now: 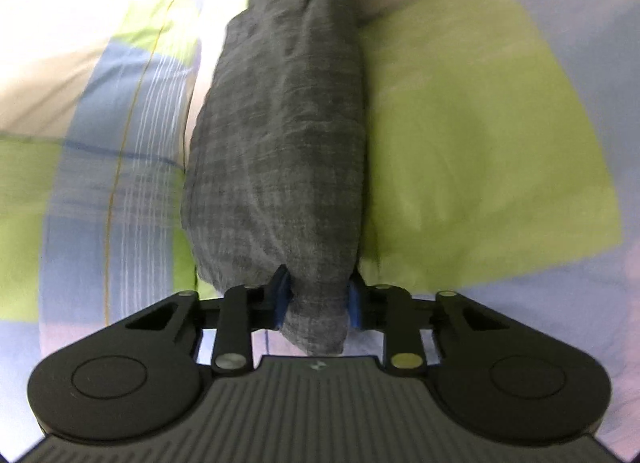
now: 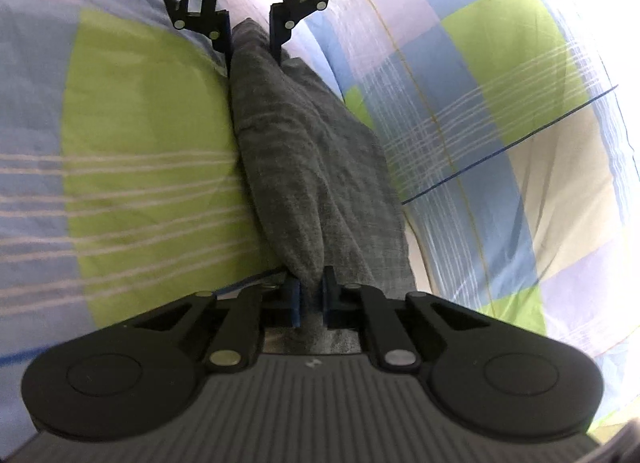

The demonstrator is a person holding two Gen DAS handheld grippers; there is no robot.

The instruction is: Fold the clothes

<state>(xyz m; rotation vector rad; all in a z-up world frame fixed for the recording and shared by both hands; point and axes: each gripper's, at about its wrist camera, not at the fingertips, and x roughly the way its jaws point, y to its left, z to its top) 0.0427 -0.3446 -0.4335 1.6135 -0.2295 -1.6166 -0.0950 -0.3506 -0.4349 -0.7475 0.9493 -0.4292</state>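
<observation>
Grey garment (image 1: 280, 151) strung out between both ends, left gripper (image 1: 318, 301) clamped on one end, right gripper (image 2: 310, 297) pinching the other, facing each other above checked bedsheet (image 1: 480, 143)

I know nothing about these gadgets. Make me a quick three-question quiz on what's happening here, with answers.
1. True or false: both grippers are clamped on the same piece of cloth.
2. What lies under the gray garment? A) a bare wooden table B) a checked bedsheet C) a carpet
3. Fill in: the garment is stretched between the left gripper and the ______ gripper.

Key
1. True. The left gripper pinches one end and the right gripper pinches the other; each camera shows the opposite gripper at the far end.
2. B, the checked bedsheet in green, blue and lilac.
3. right
</observation>
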